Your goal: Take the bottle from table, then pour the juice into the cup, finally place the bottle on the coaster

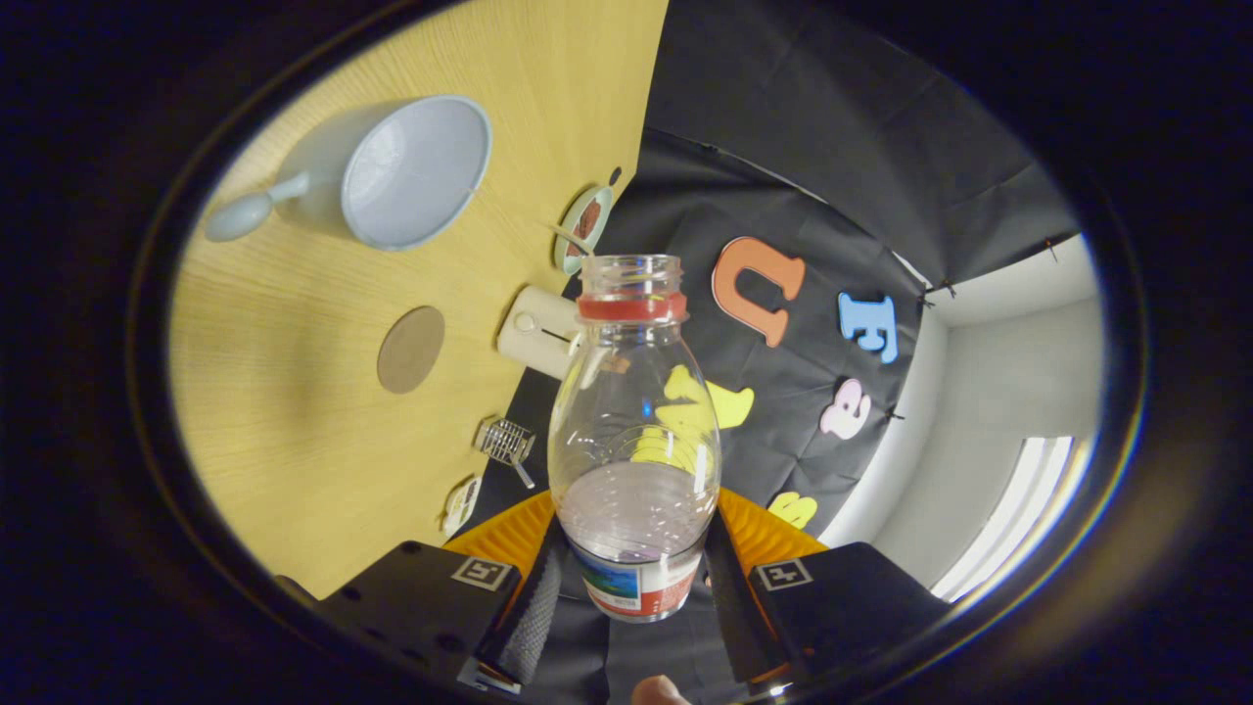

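One bottle (633, 431) sits between the two fingers (533, 612) of the one claw (634, 612), which is closed against its sides; the bottle has one red neck ring and no cap. On the wooden surface (284, 392) there is one pale cup (392, 176) at about ten o'clock from the bottle. One round brown coaster (411, 350) lies at about nine o'clock. Along the surface's far edge are one small dish (584, 227) at twelve o'clock, one cream box-like item (538, 333), one small wire utensil (507, 443) and one small whitish item (458, 504) at eight o'clock, too small to identify.
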A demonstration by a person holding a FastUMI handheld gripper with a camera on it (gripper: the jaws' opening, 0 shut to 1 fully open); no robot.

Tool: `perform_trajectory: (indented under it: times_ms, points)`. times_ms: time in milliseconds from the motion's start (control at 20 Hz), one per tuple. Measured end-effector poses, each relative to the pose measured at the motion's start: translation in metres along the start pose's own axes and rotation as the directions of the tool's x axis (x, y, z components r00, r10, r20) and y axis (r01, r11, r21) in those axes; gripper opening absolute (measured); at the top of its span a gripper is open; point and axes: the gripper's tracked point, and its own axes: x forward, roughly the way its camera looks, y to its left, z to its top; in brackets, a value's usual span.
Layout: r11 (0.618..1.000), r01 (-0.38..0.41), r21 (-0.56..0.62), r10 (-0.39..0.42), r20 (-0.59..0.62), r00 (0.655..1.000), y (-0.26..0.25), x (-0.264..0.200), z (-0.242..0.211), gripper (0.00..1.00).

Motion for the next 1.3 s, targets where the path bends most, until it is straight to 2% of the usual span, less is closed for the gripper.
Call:
perform_trajectory:
  times_ms: [850, 1100, 1300]
  points:
    - [0.998, 0.023, -0.051, -0.023, 0.002, 1.000, -0.015, -0.002, -0.002, 0.76]
    - [1.000, 0.015, -0.005, -0.015, 0.007, 1.000, -0.014, 0.000, 0.003, 0.76]
    - [0.996, -0.016, 0.092, 0.015, 0.008, 1.000, -0.008, 0.001, 0.005, 0.76]
